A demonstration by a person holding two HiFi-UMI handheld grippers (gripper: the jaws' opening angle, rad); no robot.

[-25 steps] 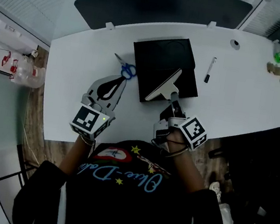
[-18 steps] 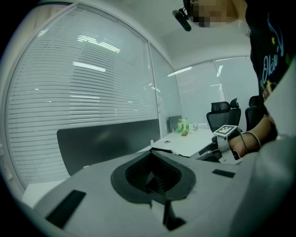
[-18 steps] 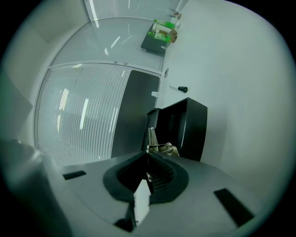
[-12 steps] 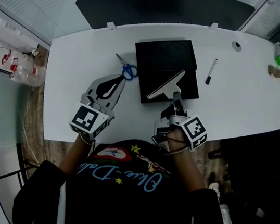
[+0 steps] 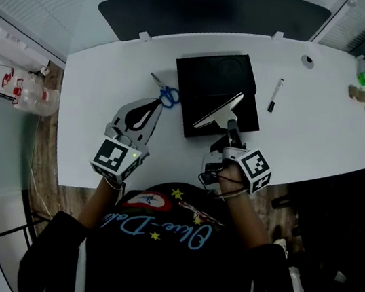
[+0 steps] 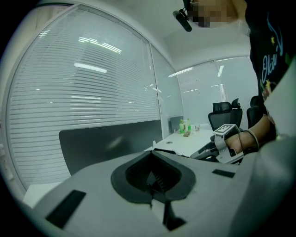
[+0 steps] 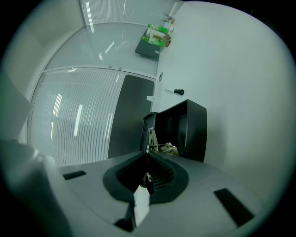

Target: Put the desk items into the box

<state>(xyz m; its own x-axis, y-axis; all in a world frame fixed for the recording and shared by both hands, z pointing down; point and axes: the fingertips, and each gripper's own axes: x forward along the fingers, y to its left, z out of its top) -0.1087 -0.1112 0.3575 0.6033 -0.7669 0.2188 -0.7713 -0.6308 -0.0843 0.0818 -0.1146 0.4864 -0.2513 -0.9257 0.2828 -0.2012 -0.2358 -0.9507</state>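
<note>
Your right gripper [image 5: 230, 123], lower centre of the head view, is clenched on the thin pale lid [image 5: 218, 111] of the black rectangular box [image 5: 214, 78] and holds it raised. Your left gripper [image 5: 153, 103], lower left, is closed on nothing. 2 items lie outside the box on the white desk [image 5: 322, 130]: blue-handled scissors [image 5: 167, 93] just left of it and a black marker pen [image 5: 274, 93] to its right. The pinch looks slim, so the lid could slip and drop shut, and a hard pull could drag the box.

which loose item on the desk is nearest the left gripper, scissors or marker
The blue-handled scissors, just ahead of the left gripper; the marker lies beyond the black box.
</note>
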